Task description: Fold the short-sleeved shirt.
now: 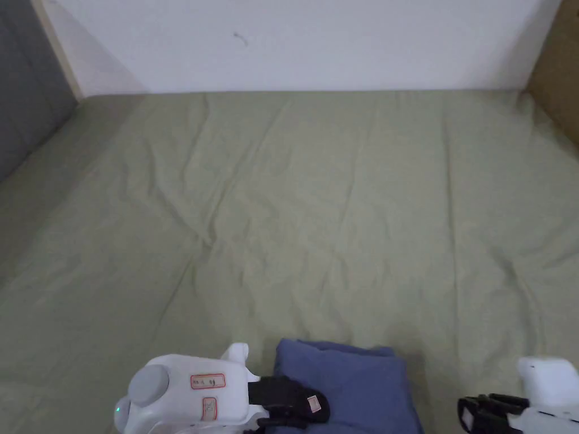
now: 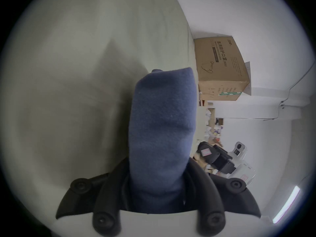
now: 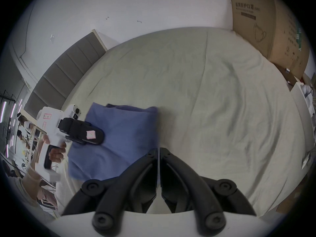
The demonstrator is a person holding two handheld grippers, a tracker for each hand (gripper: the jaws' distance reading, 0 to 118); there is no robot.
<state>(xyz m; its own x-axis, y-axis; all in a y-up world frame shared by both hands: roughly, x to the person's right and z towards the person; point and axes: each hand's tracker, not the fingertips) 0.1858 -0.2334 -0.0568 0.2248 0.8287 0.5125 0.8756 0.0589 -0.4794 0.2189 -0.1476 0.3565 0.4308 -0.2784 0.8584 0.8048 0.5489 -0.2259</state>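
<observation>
1. Presently, the folded blue short-sleeved fabric shirt (image 1: 353, 384) lies as a compact bundle at the near edge of the pale green wrinkled bed sheet (image 1: 316, 215).
2. The left gripper (image 1: 308, 408), white-bodied with black jaws, reaches onto the bundle's left side. In the left gripper view the blue cloth (image 2: 160, 129) sits between its two jaws, both pressing on the fold.
3. The right gripper (image 3: 158, 151) hangs just beside the bundle's right edge, apart from it. Its jaws are pressed together with nothing between them.
4. The hand (image 3: 55, 152) holding the left gripper's white handle shows in the right gripper view.
5. A brown cardboard box (image 2: 222, 69) stands at the sheet's far right corner against the white wall (image 1: 294, 39).
6. A grey padded headboard (image 3: 66, 73) borders the sheet's left side.
</observation>
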